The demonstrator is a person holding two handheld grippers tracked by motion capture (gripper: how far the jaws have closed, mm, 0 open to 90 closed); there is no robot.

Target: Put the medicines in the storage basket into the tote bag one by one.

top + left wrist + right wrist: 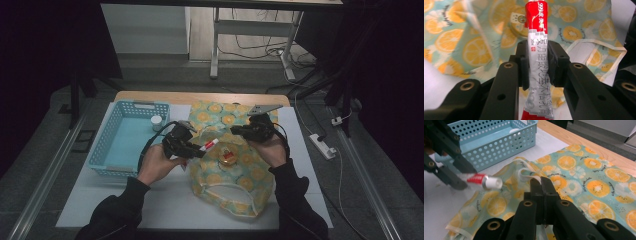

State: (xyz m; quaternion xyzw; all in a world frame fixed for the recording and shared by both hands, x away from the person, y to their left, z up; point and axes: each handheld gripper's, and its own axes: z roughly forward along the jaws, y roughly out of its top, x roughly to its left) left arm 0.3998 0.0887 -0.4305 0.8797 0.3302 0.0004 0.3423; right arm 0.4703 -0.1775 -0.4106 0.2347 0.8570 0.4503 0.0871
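A red and white tube (209, 144) with a white cap (492, 183) is clamped in my left gripper (199, 150), which is shut on its middle (537, 50) and holds it just above the left edge of an orange-print cloth bag (235, 180). My right gripper (238, 131) is shut on the bag's white strap (527, 173) at the bag's upper part, with its jaws (541, 182) pressed together on the fabric. A small round gold tin (228, 158) rests on the bag between the two grippers, and in the left gripper view the tin (517, 20) lies just beyond the tube's tip.
A light blue perforated basket (112, 150) stands at the left of the white mat, with a small white jar (157, 121) in its far right corner. In the right gripper view the basket (499, 147) is behind the tube. A wooden table edge (200, 96) runs along the back.
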